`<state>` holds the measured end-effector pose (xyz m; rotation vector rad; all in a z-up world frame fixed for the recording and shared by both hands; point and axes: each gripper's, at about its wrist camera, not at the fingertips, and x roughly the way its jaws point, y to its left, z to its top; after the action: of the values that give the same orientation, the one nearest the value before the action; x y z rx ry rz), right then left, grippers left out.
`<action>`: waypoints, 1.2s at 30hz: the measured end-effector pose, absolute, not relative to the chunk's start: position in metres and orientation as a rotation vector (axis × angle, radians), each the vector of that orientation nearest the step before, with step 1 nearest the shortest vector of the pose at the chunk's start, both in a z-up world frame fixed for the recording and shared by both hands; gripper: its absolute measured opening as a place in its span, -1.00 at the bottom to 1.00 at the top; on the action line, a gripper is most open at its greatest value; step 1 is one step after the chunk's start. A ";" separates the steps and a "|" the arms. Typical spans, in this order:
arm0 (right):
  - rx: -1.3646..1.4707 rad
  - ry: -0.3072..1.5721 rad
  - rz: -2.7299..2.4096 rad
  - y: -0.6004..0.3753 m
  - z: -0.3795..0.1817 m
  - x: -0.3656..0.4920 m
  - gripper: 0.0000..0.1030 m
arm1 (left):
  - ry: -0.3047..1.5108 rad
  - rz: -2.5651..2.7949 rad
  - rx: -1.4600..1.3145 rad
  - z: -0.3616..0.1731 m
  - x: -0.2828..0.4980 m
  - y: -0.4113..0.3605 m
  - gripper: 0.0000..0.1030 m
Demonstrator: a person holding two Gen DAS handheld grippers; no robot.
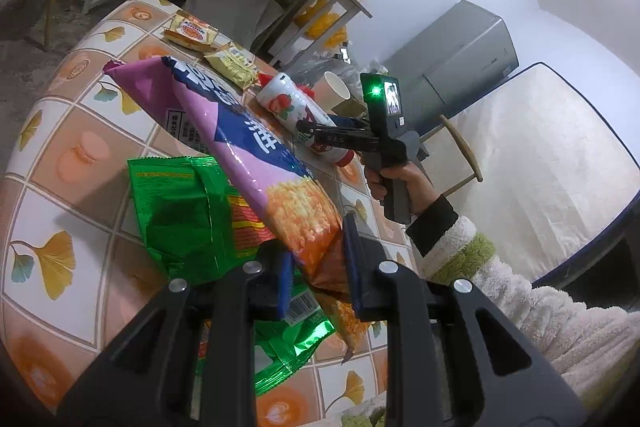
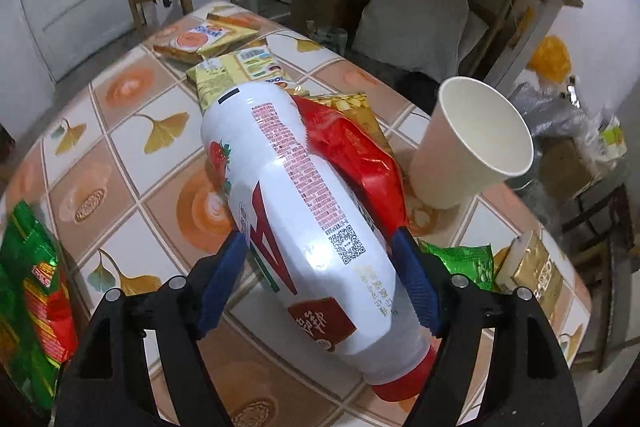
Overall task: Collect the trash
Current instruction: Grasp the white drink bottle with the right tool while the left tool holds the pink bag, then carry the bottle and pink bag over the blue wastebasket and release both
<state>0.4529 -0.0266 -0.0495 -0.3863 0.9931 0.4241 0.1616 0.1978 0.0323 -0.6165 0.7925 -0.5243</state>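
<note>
While the left tongs (image 1: 316, 267) stayed out of the matter, clamped narrow on the orange lower corner of a long pink-and-purple snack bag (image 1: 244, 143) that angled up and away over the tiled, ginkgo-leaf-patterned surface (image 1: 80, 163), the right tongs (image 2: 320, 279) stood wide astride a white plastic bottle with a red cap and strawberry print (image 2: 304, 211). No earlier picture was to hand. Bottle lay on its side, cap toward the camera, blue pads on either flank; whether the pads touched it could not be told, though a gap showed at the left pad. Bottle rested partly against a crumpled red foil wrapper (image 2: 356, 155). White paper cup (image 2: 476, 143) stood just beyond, tilted, mouth toward the lens. Green foil wrapper (image 1: 184, 215) lay under the pink bag, close to the left tongs. Yellow packets (image 2: 224, 71) lay at the far end of the surface. Person's hand (image 1: 396, 179), fleece sleeve behind it, gripped the right tool's handle.
</note>
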 end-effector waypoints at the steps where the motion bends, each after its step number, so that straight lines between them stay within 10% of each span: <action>1: -0.391 0.993 0.421 -0.025 -0.049 0.452 0.40 | 0.791 -0.526 -0.618 0.033 0.161 0.198 -0.61; 23: -0.301 1.085 0.381 -0.075 -0.038 0.309 0.25 | 0.771 -0.621 -0.585 0.036 0.146 0.179 -0.61; 36: 0.274 1.134 0.090 -0.209 -0.036 0.184 0.23 | 0.869 -0.797 -0.513 0.021 0.146 0.109 -0.61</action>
<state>0.1840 -0.2089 -0.0362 0.2738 1.1340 0.0903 0.1460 0.1090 0.0205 -0.5133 0.8694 -0.7971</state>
